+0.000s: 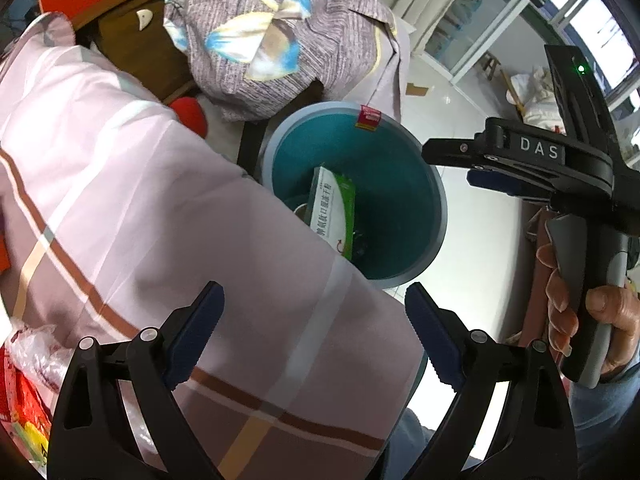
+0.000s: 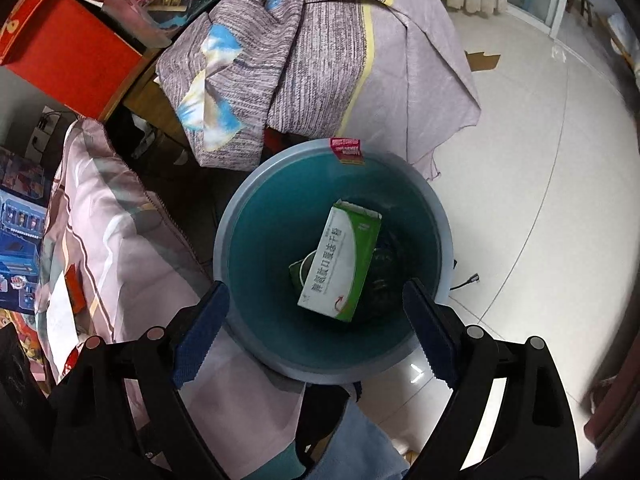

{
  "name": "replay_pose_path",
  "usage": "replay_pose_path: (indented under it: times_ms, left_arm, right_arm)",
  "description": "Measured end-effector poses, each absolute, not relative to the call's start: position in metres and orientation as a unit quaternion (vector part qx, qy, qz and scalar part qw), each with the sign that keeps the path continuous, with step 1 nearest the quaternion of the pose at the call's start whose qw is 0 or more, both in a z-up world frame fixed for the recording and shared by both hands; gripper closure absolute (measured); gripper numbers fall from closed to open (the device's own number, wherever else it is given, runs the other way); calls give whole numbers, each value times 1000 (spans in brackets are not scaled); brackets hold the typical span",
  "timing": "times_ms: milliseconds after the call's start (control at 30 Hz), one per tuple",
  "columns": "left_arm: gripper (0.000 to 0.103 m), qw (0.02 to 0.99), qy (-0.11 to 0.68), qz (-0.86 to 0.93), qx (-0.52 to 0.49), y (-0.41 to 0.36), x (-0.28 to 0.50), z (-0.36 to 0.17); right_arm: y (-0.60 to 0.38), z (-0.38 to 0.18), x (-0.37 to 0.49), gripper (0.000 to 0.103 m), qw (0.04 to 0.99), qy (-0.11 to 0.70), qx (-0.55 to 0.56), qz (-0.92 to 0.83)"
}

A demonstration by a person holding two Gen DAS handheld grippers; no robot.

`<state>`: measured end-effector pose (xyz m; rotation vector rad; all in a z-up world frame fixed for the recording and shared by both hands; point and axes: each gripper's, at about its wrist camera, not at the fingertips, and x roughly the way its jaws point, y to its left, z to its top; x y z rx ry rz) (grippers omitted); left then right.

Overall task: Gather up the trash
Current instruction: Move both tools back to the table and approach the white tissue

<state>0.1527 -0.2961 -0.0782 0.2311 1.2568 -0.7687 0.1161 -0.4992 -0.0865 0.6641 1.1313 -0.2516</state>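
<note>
I take the teal bin [image 2: 416, 216] as my landmark. It stands on the pale tiled floor [image 2: 540, 208], its mouth facing up at me, and a pink-red label [image 2: 347, 148] is clipped over its far rim. Inside it lies the trash – a white-and-green carton [image 2: 344, 264] with printed characters, tilted on end against darker bits at the bottom that I cannot make out.

My right claw [image 2: 316, 332] hangs right above the bin's near rim, jaws spread wide, nothing between the blue pads [image 2: 200, 332]; the carton sits well below them, untouched. My left claw [image 1: 316, 336] is off to the bin's near-left side, over a pink striped quilt [image 1: 140, 208] that covers part of the rim in that view. It too is released and holds nothing.

From the left wrist view I see the right claw [image 1: 452, 160] from the side, reaching in over the bin's right edge, a hand [image 1: 576, 312] wrapped round its grey handle.

Beyond the bin, a purple-grey streaked cloth [image 2: 312, 60] is draped over some furniture. Far left of it sits a red box [image 2: 68, 52], and a wooden cabinet [image 1: 140, 52] shows behind the quilt.
</note>
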Motion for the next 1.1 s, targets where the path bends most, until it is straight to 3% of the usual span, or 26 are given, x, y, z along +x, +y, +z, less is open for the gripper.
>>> replay_pose_path:
  times_ms: [433,1100]
  left_arm:
    - [8,764,554,-322,69,-230,142,-59]
    - [6,846,503,-172,-22,3,161,-26]
  right_arm:
    - [-437,-61,112,19,796,535,272,-81]
    - [-242,-28,174,19,804,572,158,43]
